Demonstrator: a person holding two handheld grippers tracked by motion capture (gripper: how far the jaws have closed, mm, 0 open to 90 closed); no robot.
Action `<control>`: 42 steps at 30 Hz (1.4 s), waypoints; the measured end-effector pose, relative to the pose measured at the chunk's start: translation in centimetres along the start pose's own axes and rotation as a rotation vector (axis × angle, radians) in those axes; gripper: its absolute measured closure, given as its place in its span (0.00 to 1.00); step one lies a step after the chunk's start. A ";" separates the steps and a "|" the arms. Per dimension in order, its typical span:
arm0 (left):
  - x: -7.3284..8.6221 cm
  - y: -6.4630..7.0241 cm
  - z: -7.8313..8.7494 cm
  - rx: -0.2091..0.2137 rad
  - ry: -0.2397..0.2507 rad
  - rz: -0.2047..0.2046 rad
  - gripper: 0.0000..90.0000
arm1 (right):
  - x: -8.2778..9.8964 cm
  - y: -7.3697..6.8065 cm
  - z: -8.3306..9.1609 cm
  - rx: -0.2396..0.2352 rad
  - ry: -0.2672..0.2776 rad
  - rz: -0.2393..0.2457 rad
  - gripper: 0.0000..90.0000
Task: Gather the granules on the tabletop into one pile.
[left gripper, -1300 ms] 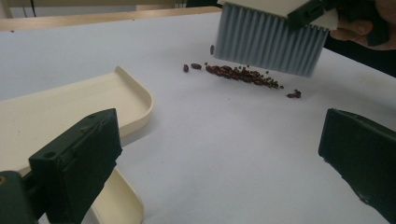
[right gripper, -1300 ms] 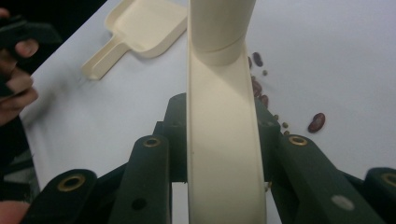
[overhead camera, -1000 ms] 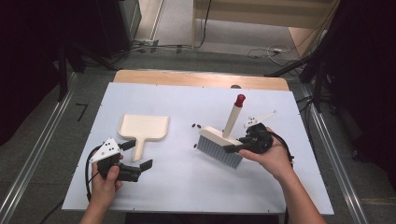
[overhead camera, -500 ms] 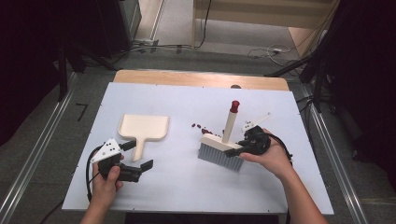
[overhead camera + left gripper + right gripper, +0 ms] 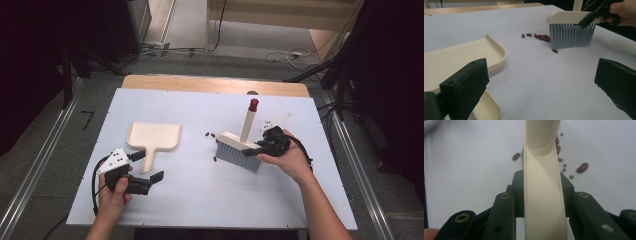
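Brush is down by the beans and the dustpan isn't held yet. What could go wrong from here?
1. The dustpan lies loose, apart from the beans; the open left gripper is beside its handle, not on it. A sweep could push the pan away.
2. One bean lies apart in front of the brush, so the stroke may miss it.
3. The right gripper grips the brush head at one end; hard pressing might twist it in the fingers.

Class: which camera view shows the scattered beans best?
The left gripper view: the beans lie clustered beside the brush bristles, one apart. The high view shows them as tiny dark specks. The right gripper view shows a few, others hidden behind the brush back.
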State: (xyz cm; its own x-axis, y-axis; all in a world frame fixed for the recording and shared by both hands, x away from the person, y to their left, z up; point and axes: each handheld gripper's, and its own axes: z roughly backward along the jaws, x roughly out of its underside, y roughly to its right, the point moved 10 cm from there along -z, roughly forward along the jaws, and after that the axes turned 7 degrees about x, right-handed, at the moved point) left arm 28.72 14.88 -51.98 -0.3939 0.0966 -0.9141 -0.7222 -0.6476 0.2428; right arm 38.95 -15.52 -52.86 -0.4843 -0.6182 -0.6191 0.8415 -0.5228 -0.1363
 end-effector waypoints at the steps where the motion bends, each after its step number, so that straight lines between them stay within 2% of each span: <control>1: 0.0 0.0 0.0 0.000 0.001 -0.001 0.00 | -0.1 0.2 0.0 0.009 -0.002 -0.002 0.72; 7: 0.0 -0.1 0.1 -0.002 0.006 0.002 0.00 | -0.5 1.0 0.0 0.049 0.017 -0.019 0.72; 11: 0.0 -0.1 0.1 -0.001 0.005 0.002 0.00 | -0.9 0.6 0.6 0.059 0.033 -0.033 0.72; 16: 0.0 -0.1 0.0 -0.003 -0.001 0.000 0.00 | -2.0 -1.4 1.7 0.028 0.064 -0.021 0.72; 19: 0.0 0.0 0.0 -0.001 0.001 -0.001 0.00 | -2.6 -2.8 1.8 0.015 0.074 -0.013 0.72; 23: 0.0 0.1 0.0 -0.003 0.000 -0.005 0.00 | -2.6 -4.7 0.6 -0.016 0.060 -0.001 0.72; 26: -0.1 0.1 0.0 0.000 0.003 -0.004 0.00 | -2.2 -5.2 -0.7 -0.030 0.032 0.005 0.72; 30: -0.1 0.1 0.1 -0.001 0.006 -0.003 0.00 | -1.8 -4.8 -1.9 -0.027 0.008 -0.014 0.72; 35: -0.1 -0.1 0.2 -0.002 0.009 0.002 0.00 | -1.6 -3.0 -1.9 -0.013 0.002 -0.059 0.72; 37: -0.1 -0.1 0.2 0.001 0.011 0.005 0.00 | -1.4 -2.3 -1.8 0.013 0.006 -0.058 0.72; 42: -0.1 -0.1 0.2 -0.001 0.012 0.005 0.00 | -1.3 -1.5 -1.5 0.039 0.009 -0.065 0.72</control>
State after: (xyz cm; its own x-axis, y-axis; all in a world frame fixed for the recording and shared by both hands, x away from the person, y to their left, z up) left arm 28.73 15.13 -51.81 -0.3909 0.0845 -0.9166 -0.7199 -0.6485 0.2473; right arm 38.70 -13.02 -52.99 -0.5355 -0.5765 -0.6171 0.7981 -0.5844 -0.1467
